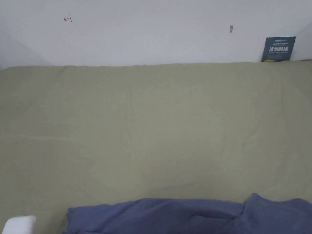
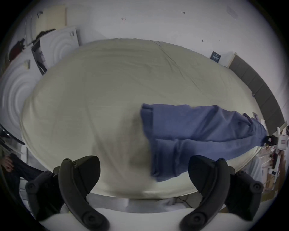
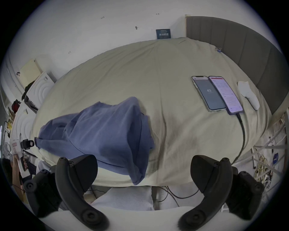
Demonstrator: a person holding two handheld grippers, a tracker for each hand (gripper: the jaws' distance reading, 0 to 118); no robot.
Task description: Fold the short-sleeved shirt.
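We held the left gripper point(image 2: 143, 170) and right gripper point(image 3: 143, 168) wide open and empty, with the blue shirt point(image 1: 195, 218) rumpled at the head view's lower edge on the bed point(image 1: 152, 122). Folding seemed unstarted; next, grasp and spread it.

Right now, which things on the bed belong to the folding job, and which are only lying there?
For the job:
- blue shirt
- left gripper, open
- right gripper, open

Only lying there:
- two phones
- black cable
- white object beside the phones
- dark card against the wall
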